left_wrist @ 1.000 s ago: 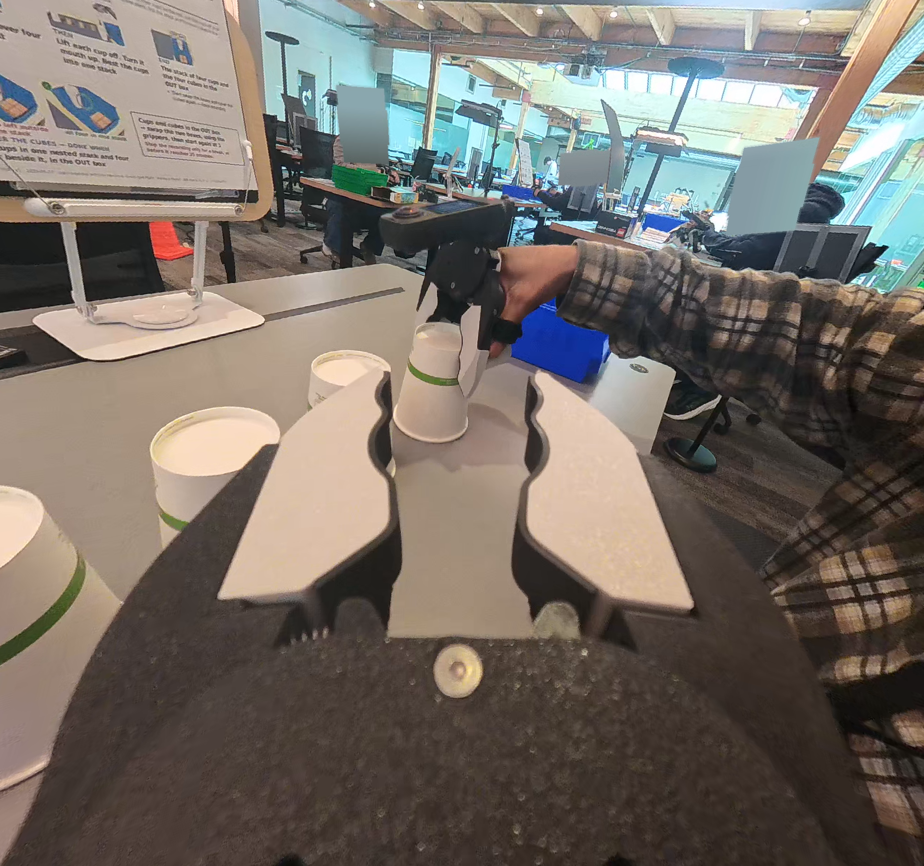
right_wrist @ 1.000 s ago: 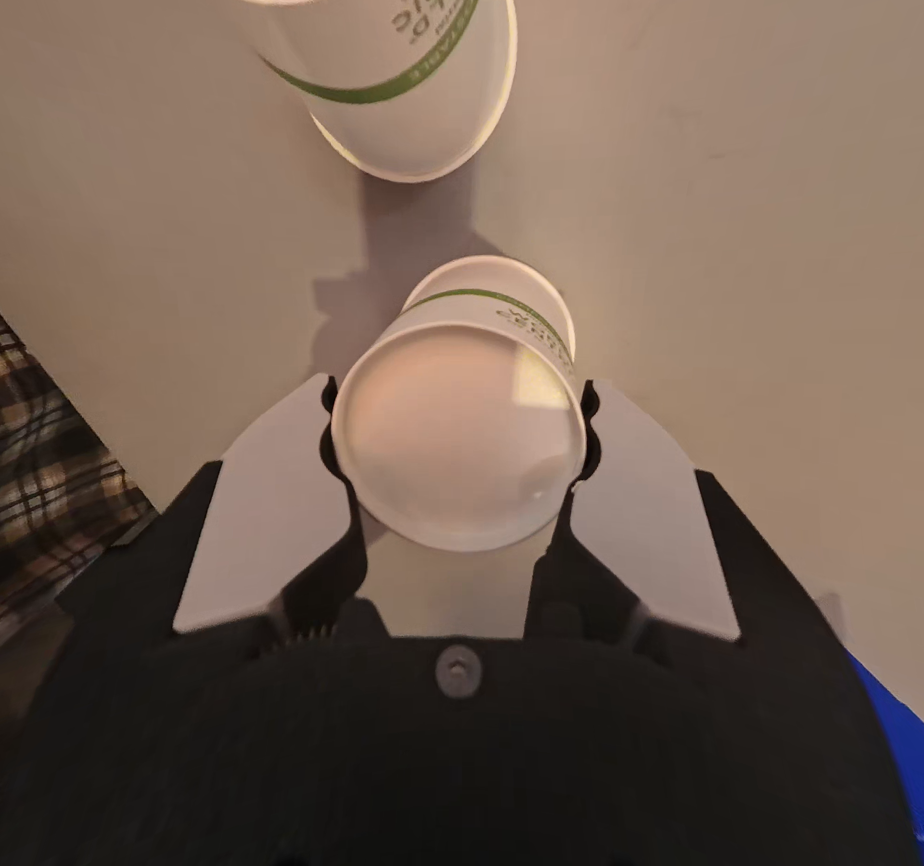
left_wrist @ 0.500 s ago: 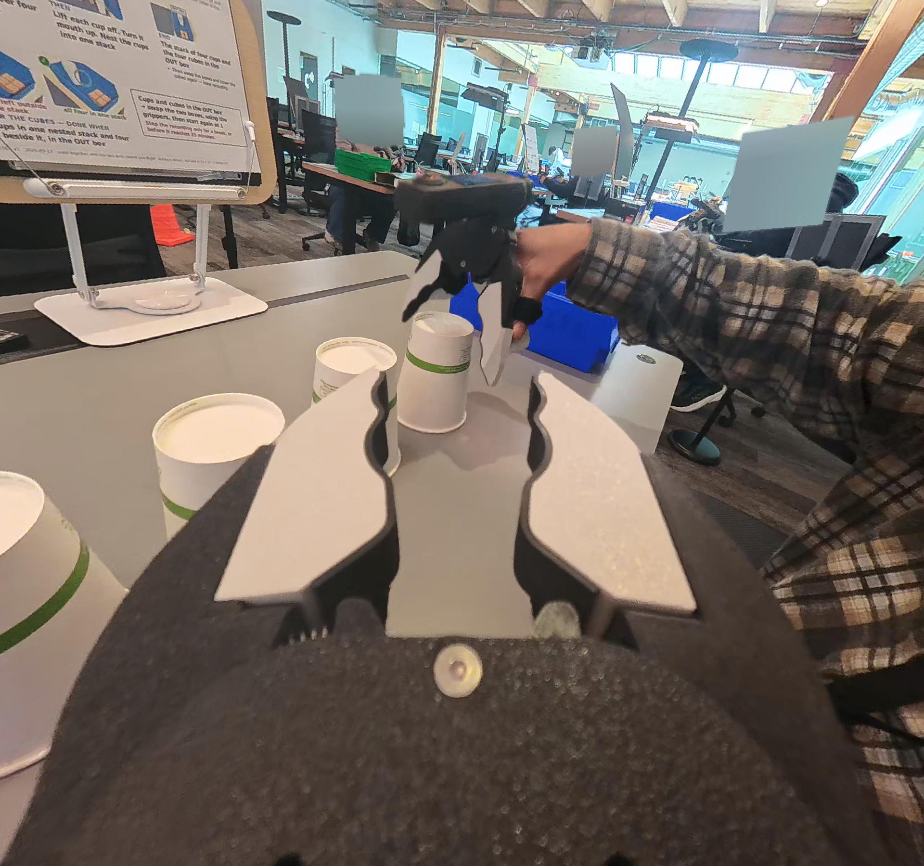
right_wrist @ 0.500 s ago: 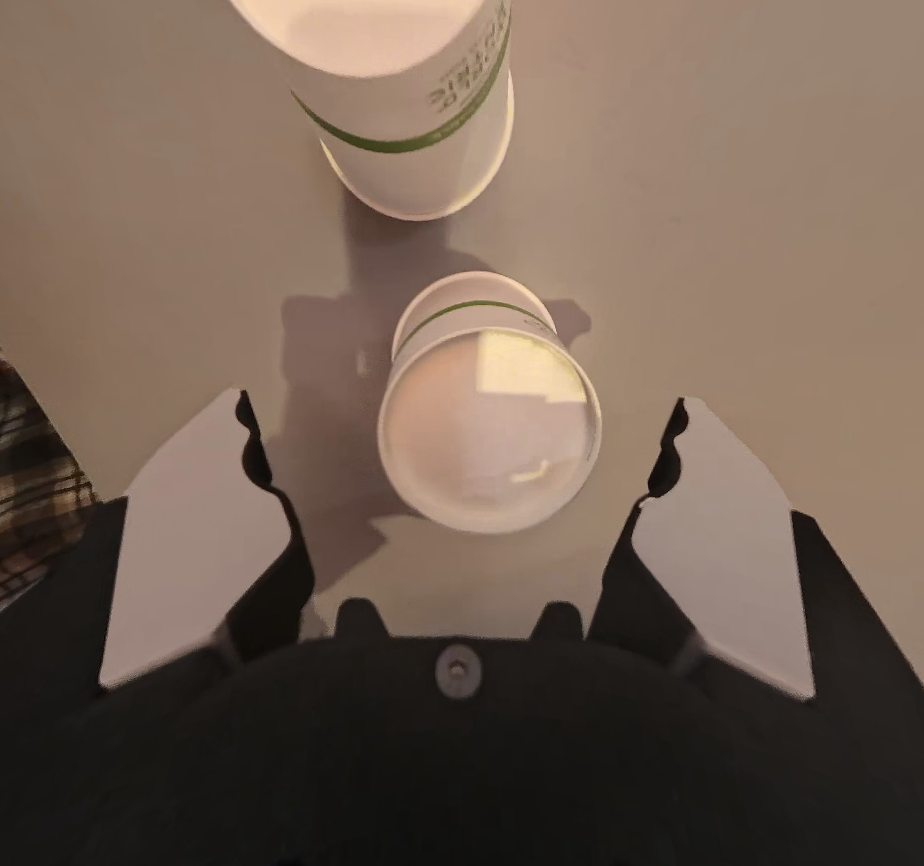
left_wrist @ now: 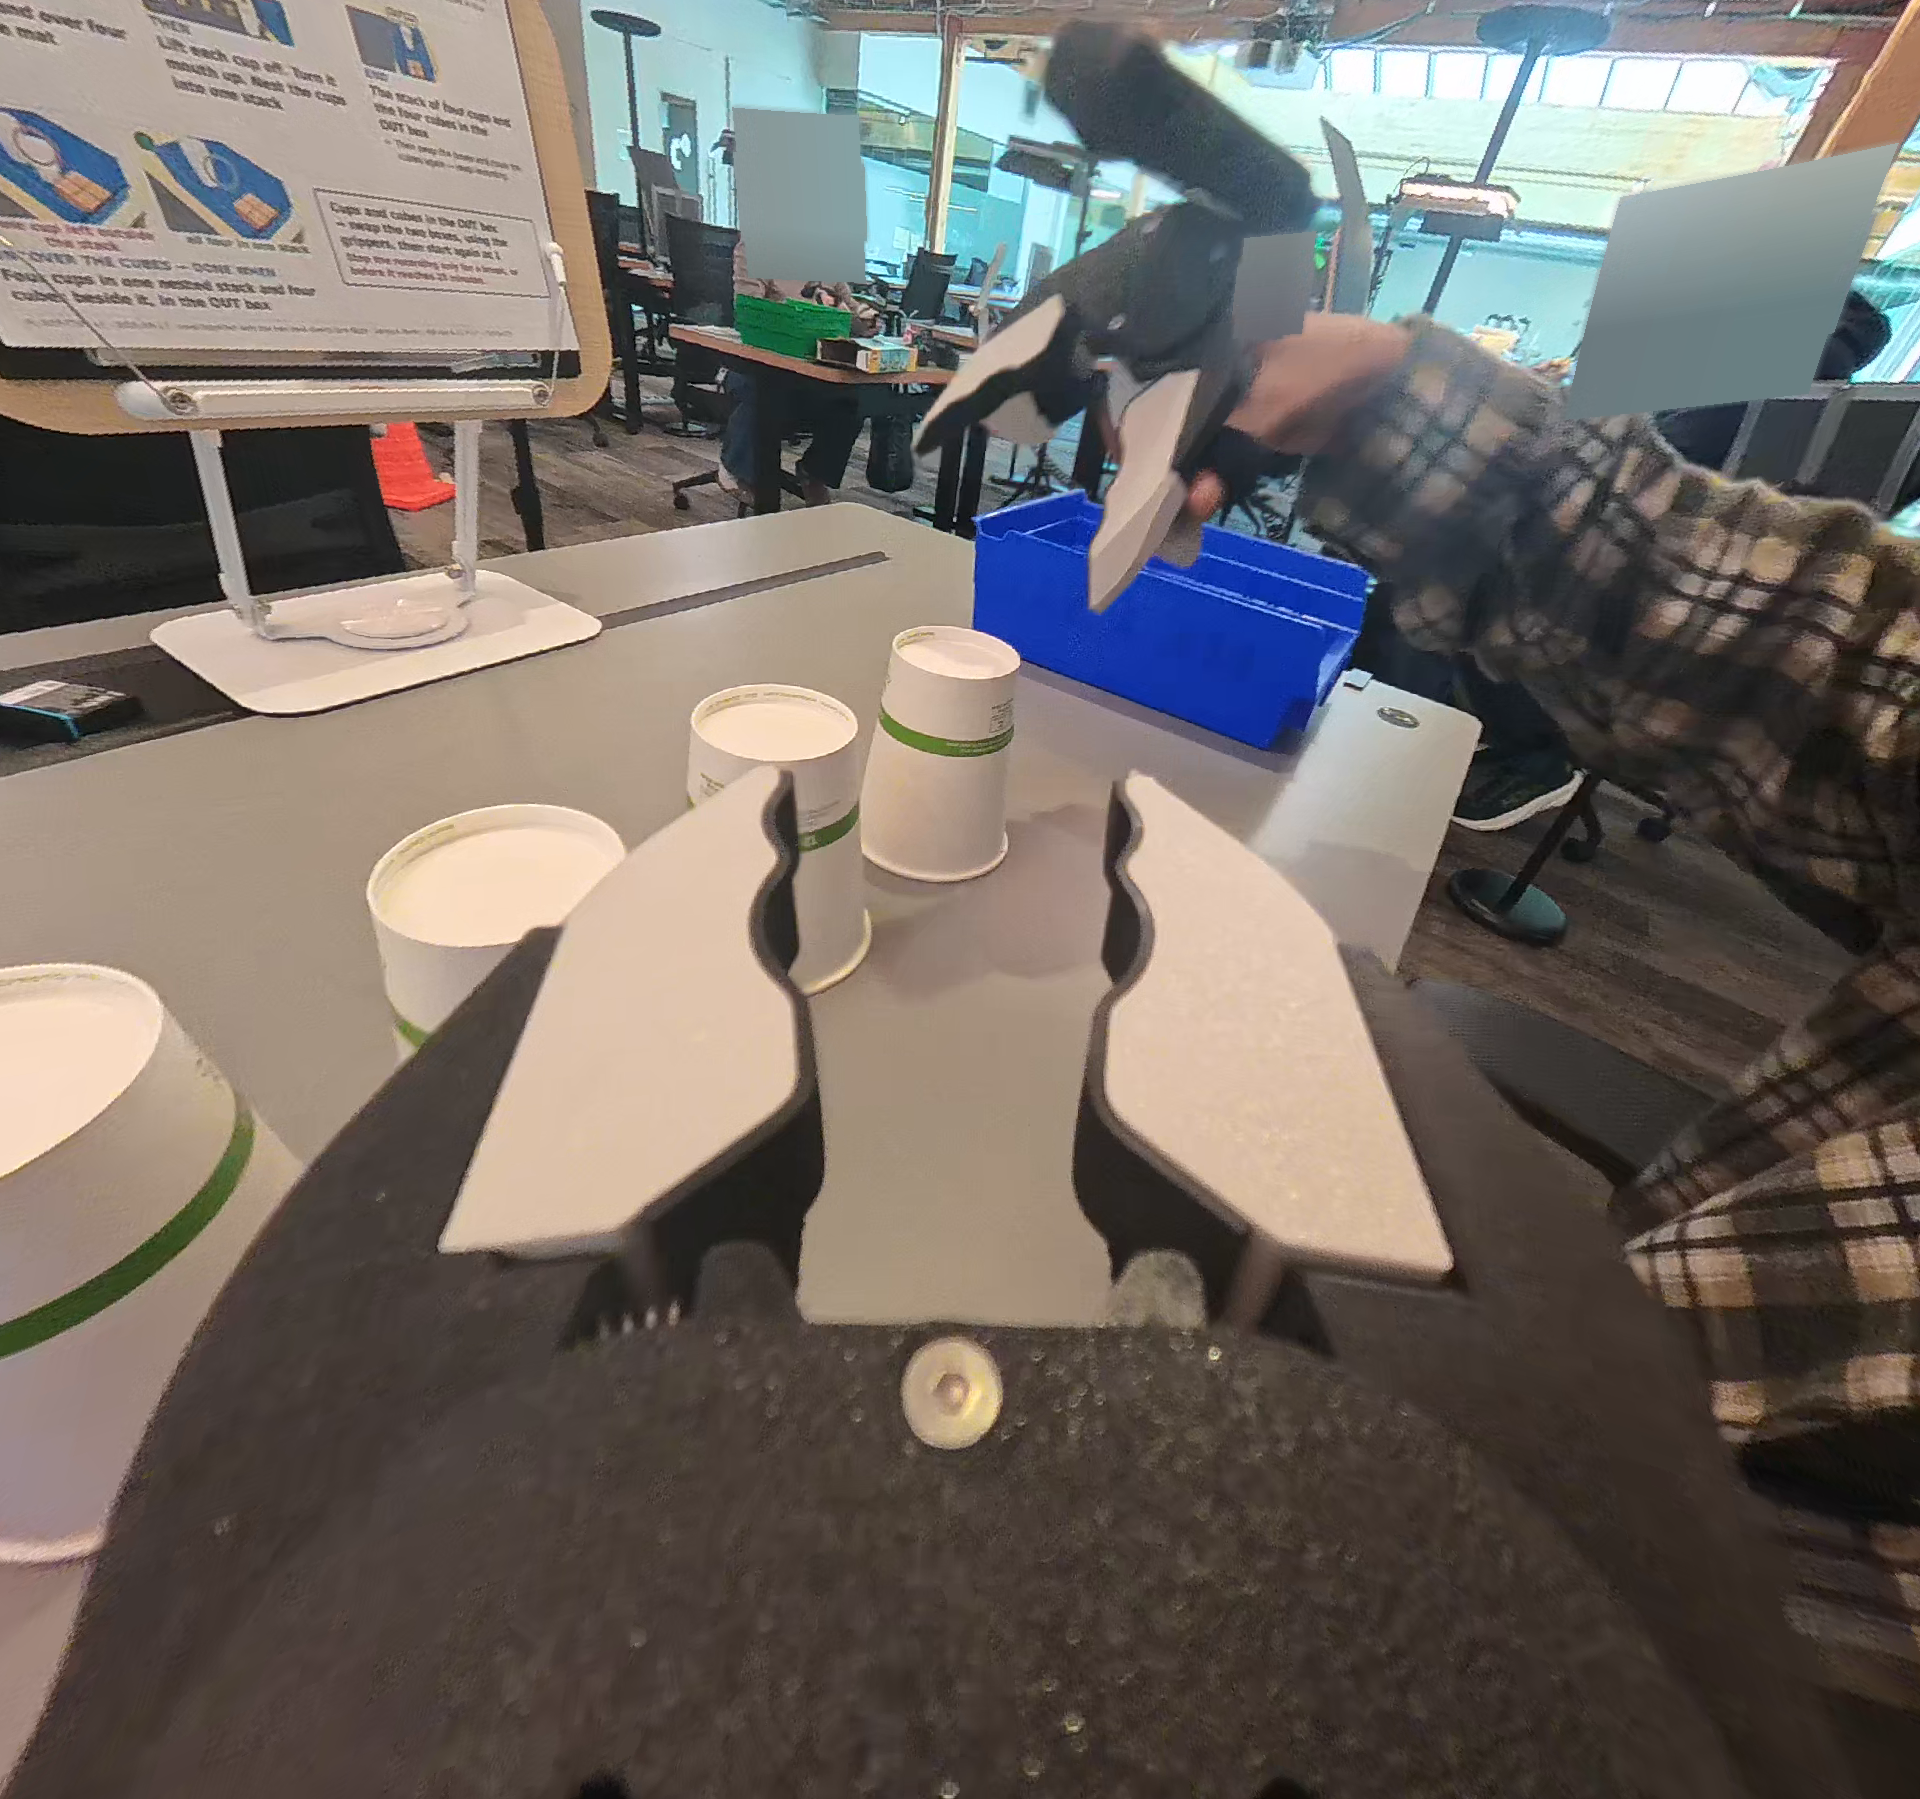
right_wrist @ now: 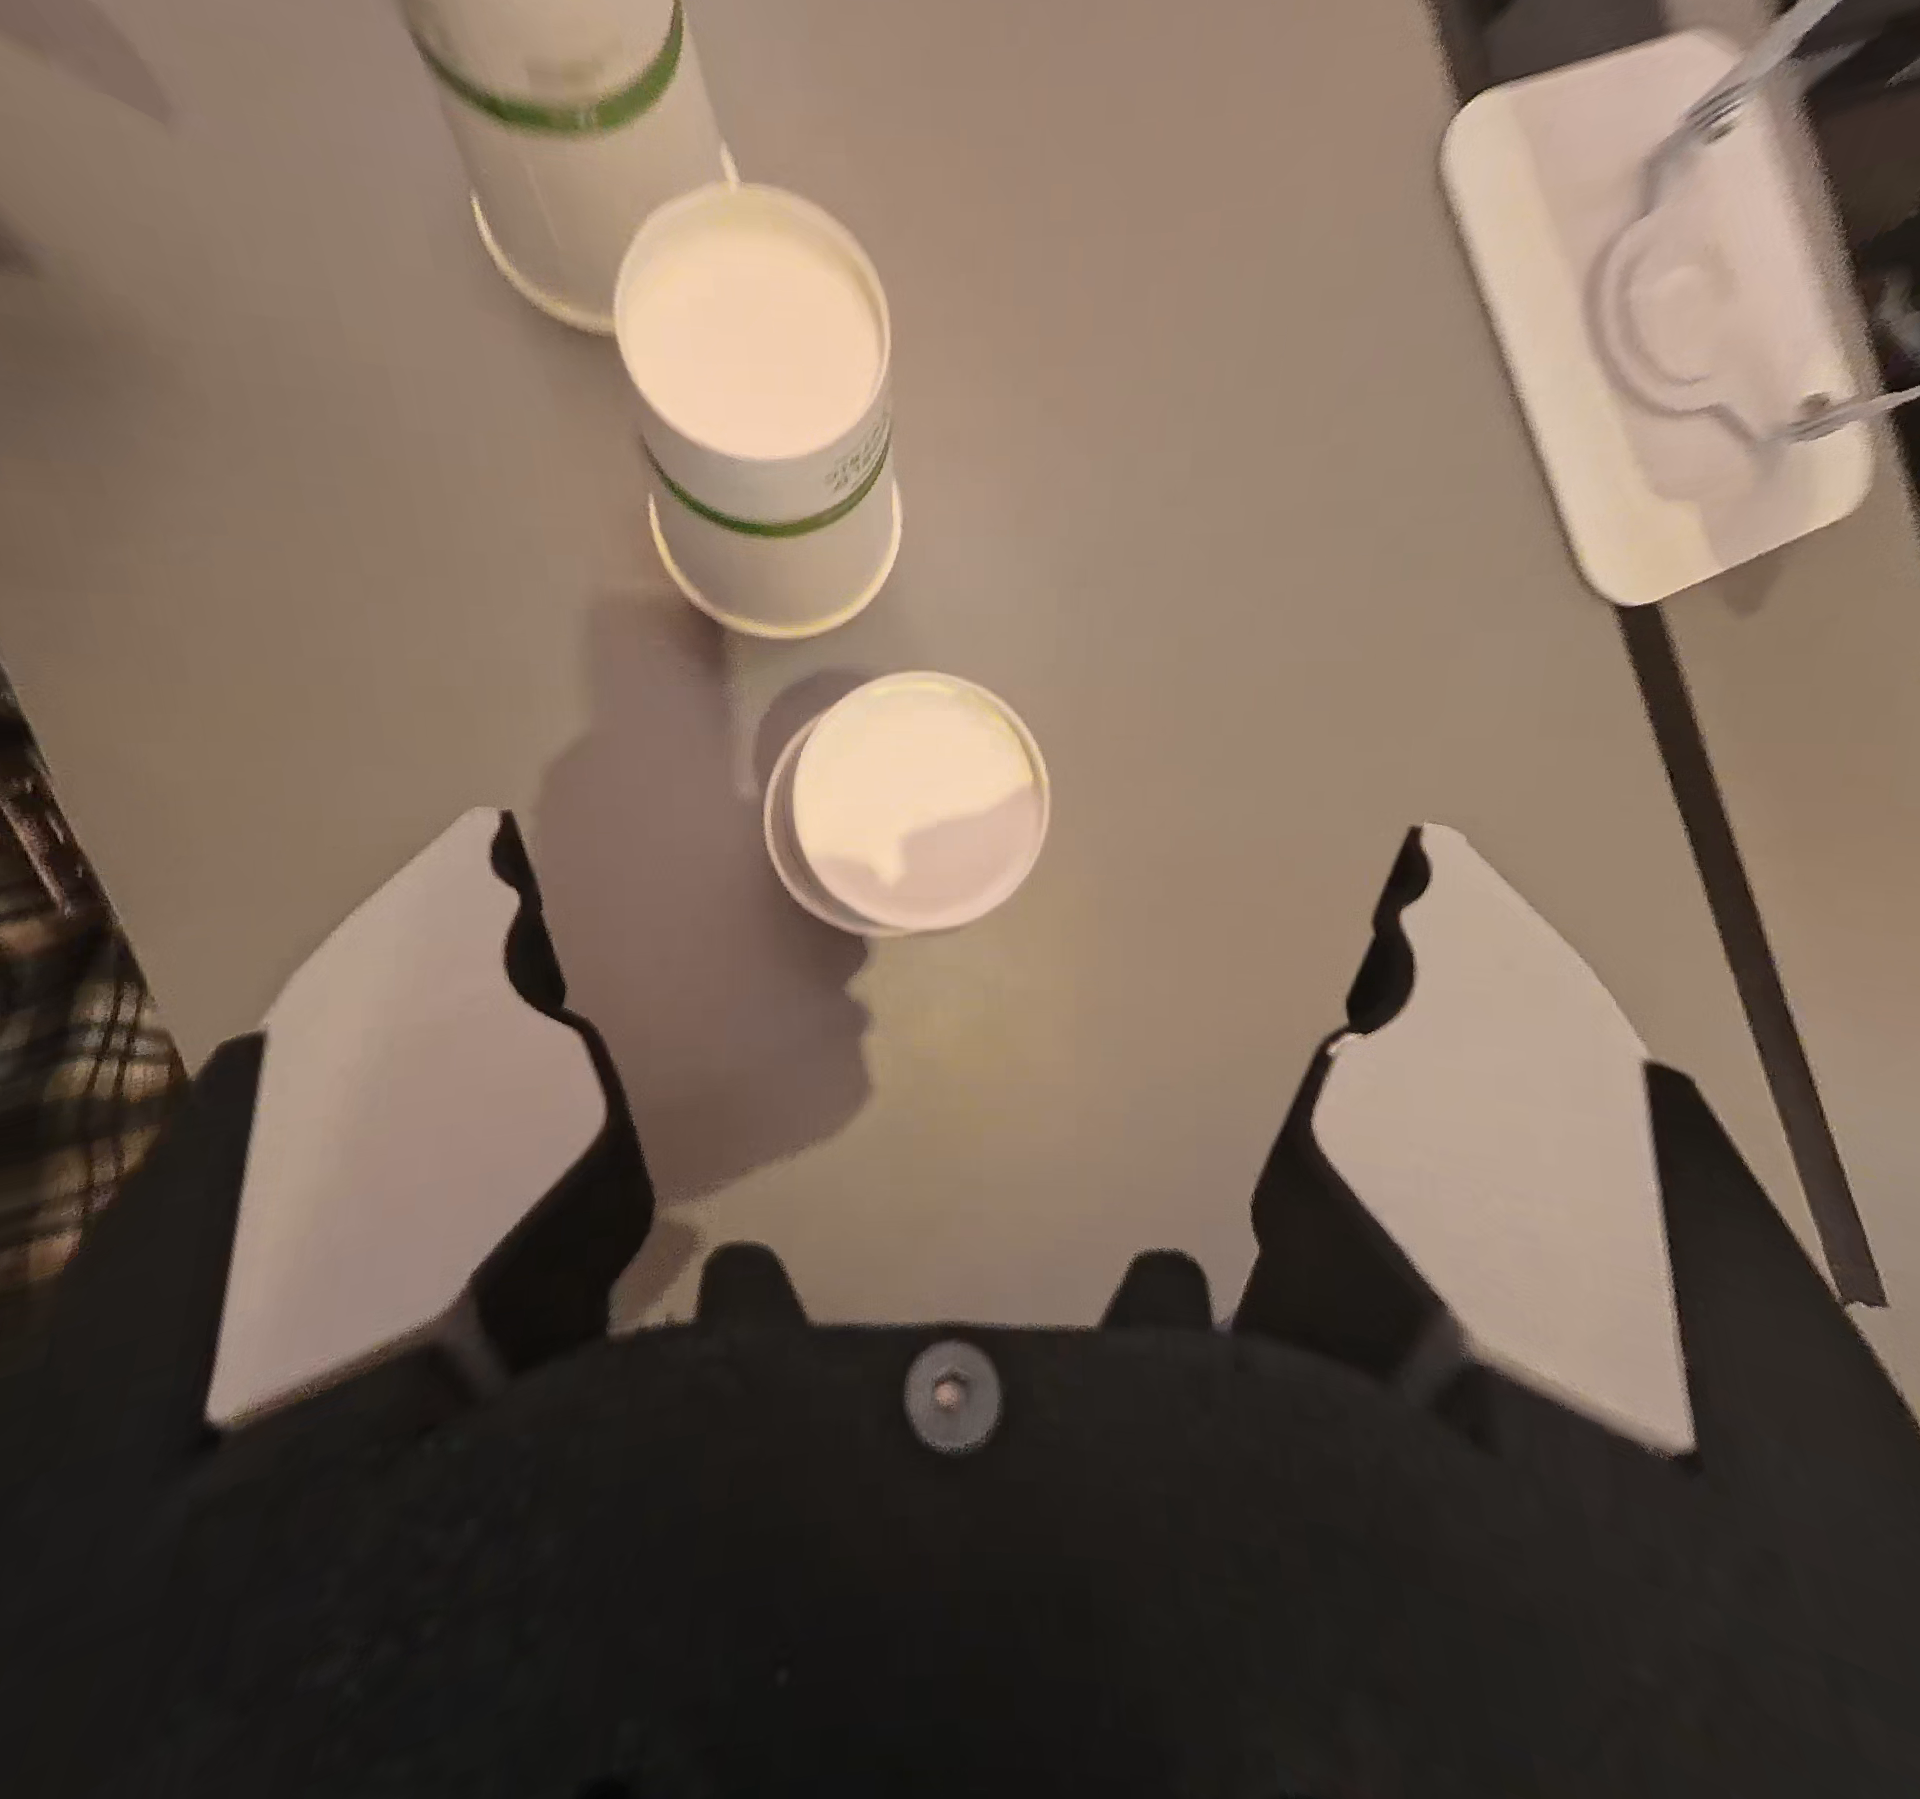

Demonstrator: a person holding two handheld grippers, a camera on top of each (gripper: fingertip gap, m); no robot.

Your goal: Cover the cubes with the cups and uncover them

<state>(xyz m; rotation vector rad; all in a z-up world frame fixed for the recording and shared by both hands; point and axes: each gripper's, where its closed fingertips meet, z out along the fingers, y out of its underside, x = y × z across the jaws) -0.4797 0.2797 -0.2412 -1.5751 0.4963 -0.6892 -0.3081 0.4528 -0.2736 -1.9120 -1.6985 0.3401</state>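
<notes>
Paper cups inverted in a row on grey table, cubes hidden. Right gripper spread wide, empty, above end cup. Left gripper part-open, empty. For uncovering: descend square, clamp gently, lift straight.

Four white paper cups with green bands stand upside down on the grey table: the nearest cup, the second cup, the third cup and the farthest cup. One blue bin, one white stand base and two grippers show.
</notes>
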